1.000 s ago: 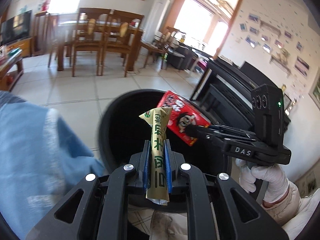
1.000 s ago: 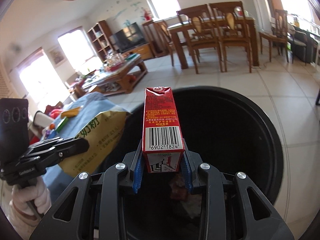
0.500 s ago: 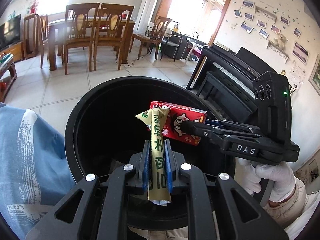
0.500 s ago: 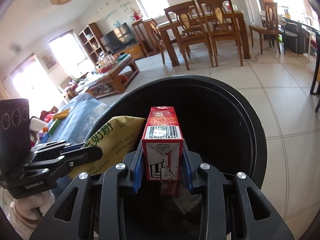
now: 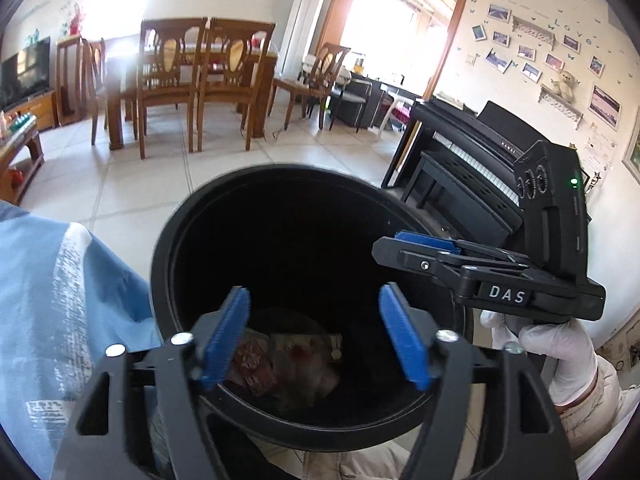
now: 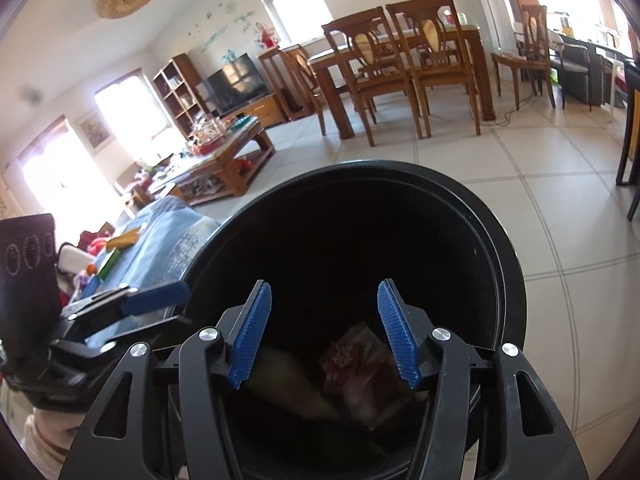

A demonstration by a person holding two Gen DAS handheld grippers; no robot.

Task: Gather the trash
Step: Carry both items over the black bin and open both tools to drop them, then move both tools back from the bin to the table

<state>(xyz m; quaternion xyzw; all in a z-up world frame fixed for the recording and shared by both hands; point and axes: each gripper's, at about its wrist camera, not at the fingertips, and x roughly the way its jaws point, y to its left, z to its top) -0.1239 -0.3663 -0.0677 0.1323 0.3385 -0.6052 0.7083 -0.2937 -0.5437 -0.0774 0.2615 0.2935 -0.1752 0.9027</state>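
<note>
Both cartons have dropped: left gripper (image 5: pixel 316 336) and right gripper (image 6: pixel 322 334) have just been opening, jaws spread and empty, trash (image 5: pixel 280 364) lying in the black bin (image 5: pixel 160 240) at six o'clock.

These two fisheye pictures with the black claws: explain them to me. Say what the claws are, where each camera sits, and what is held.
No robot here: a person holds a handheld two-finger gripper in each hand, with a camera on each looking along its fingers.

One picture is from the left gripper, which also sees the right gripper and the gloved hand holding it. The other is from the right gripper.

Both hang over a round black trash bin on a tiled floor. Their blue pads stand apart: the jaws have just been opening, and nothing is between them. Crumpled wrappers lie at the bin's bottom. A blue cloth lies beside the bin.
</note>
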